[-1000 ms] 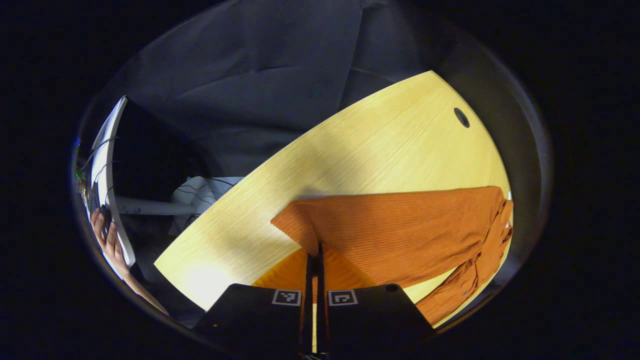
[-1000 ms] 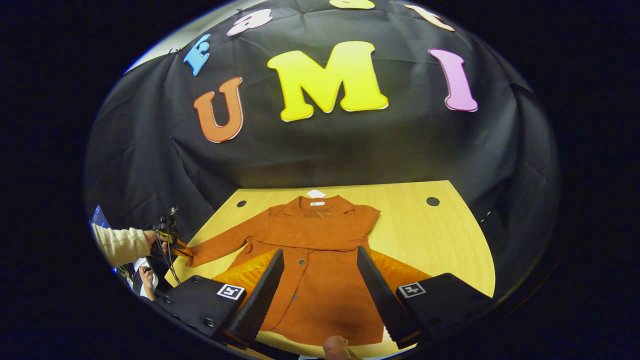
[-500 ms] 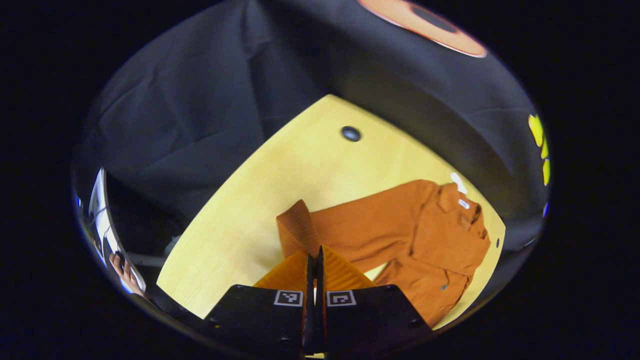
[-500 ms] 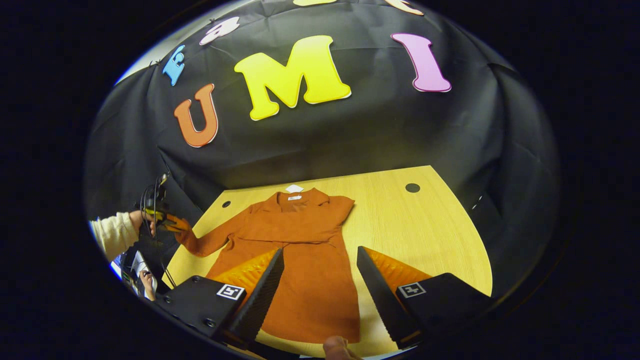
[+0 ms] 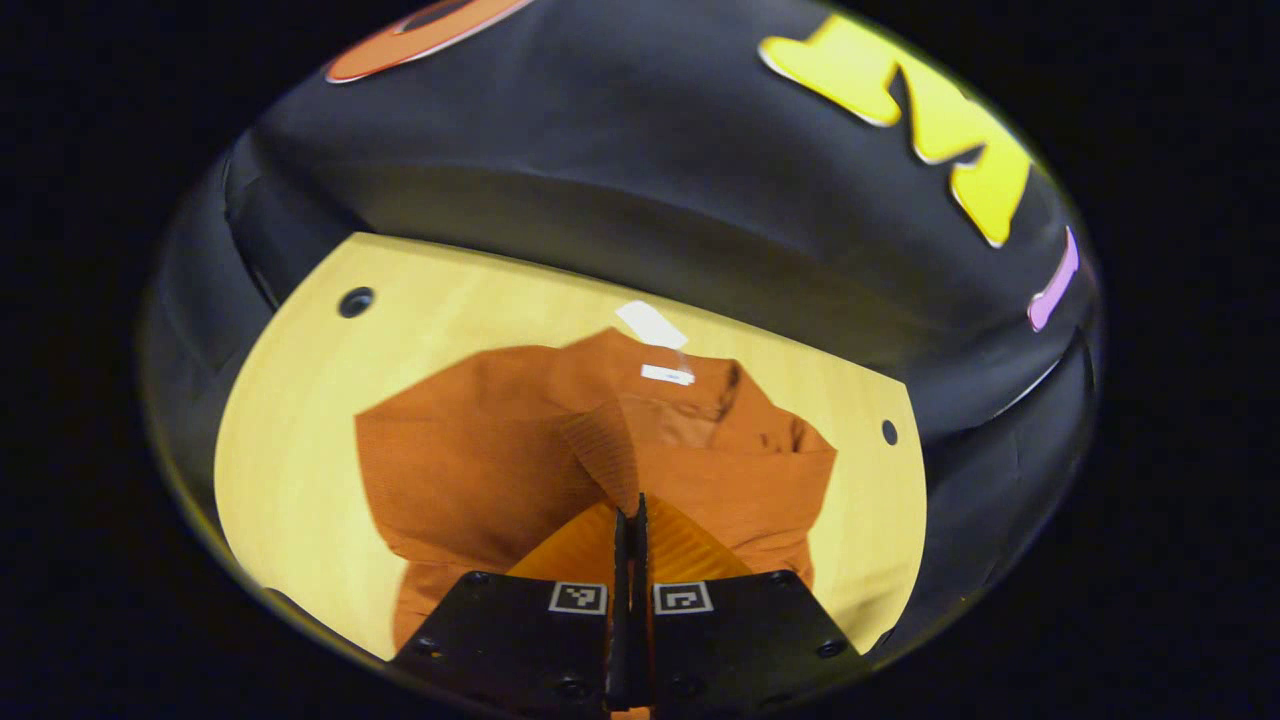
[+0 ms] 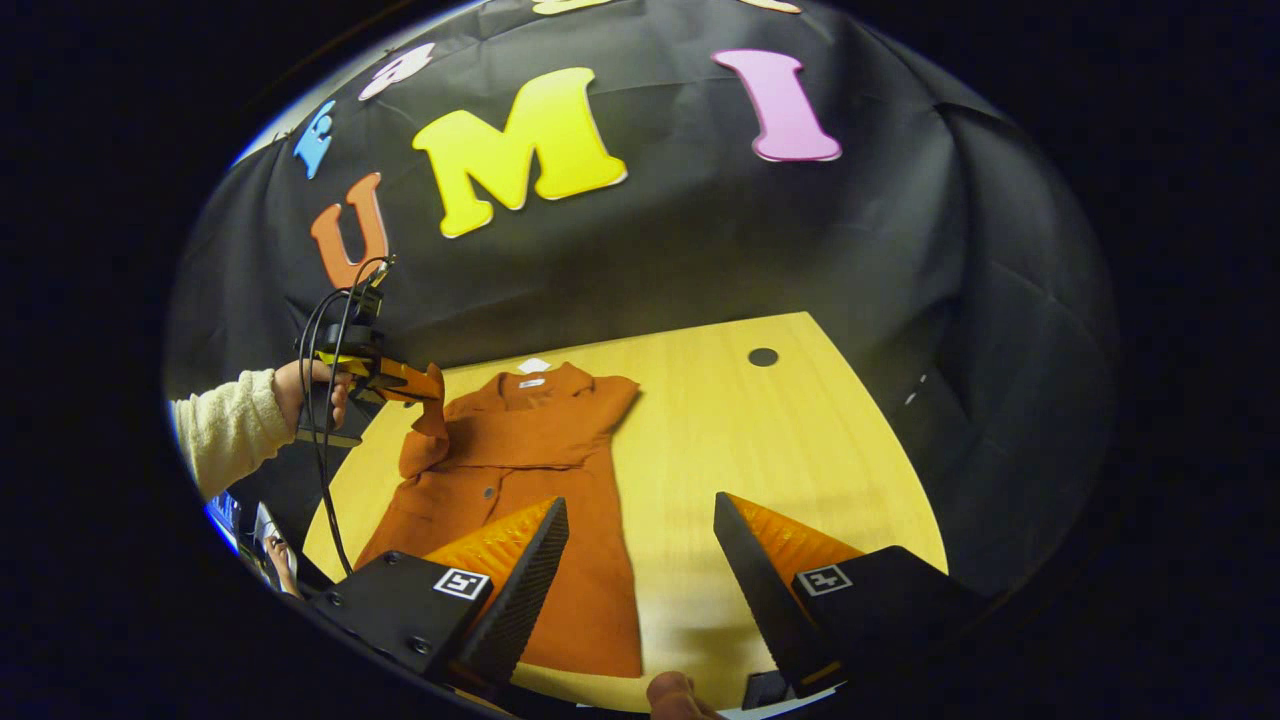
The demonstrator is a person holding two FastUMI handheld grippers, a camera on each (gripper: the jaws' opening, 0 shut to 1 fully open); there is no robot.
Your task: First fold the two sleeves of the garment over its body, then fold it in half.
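Left tool [image 5: 630,520] clamped together on sleeve [image 5: 600,450], cuff lifted just ahead of its tips, over garment [image 5: 480,470] body. Garment spread flat on table [image 5: 290,420] beyond that tool. Right tool [image 6: 640,545] spread apart, hovering above table, garment hem under its left finger [image 6: 520,580].

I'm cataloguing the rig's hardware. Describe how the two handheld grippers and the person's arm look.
The right gripper has two black blocky bodies, each carrying a small square black-and-white marker, with wedge-shaped ridged fingers. The left gripper has the same black bodies and square markers. In the right gripper view, black cables loop from it, and its hand emerges from a cream knitted sleeve.
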